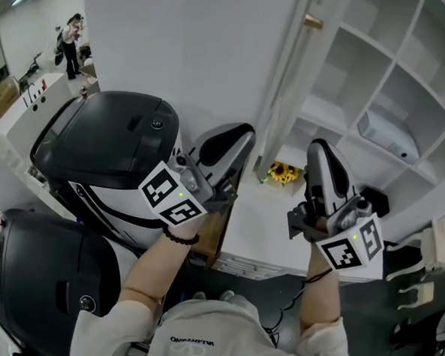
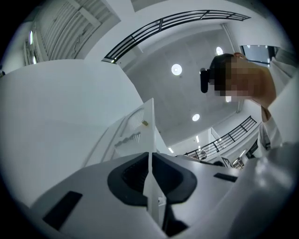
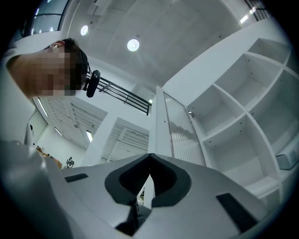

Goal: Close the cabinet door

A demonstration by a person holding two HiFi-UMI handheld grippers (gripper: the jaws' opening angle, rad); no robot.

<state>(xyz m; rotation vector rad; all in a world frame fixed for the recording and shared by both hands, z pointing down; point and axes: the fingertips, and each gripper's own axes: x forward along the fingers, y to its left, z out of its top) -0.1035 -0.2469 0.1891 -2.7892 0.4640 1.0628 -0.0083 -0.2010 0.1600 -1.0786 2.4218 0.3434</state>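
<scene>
The white cabinet (image 1: 386, 78) stands at the right with its shelves showing. Its door (image 1: 276, 101) hangs open and I see it edge-on, with a small brass handle (image 1: 313, 22) near the top. My left gripper (image 1: 244, 137) is raised just left of the door's lower part, jaws together. My right gripper (image 1: 318, 149) is raised just right of the door, in front of the shelves, and holds nothing. The left gripper (image 2: 149, 156) points up along the door (image 2: 140, 126). The right gripper (image 3: 149, 155) points up beside the door's ribbed panel (image 3: 180, 130).
A small yellow flower-like thing (image 1: 283, 172) lies on a low shelf, and a white bundle (image 1: 390, 135) sits on a shelf further right. Two black-and-white machines (image 1: 108, 140) (image 1: 36, 275) crowd the left. A person (image 1: 71, 40) stands far back left.
</scene>
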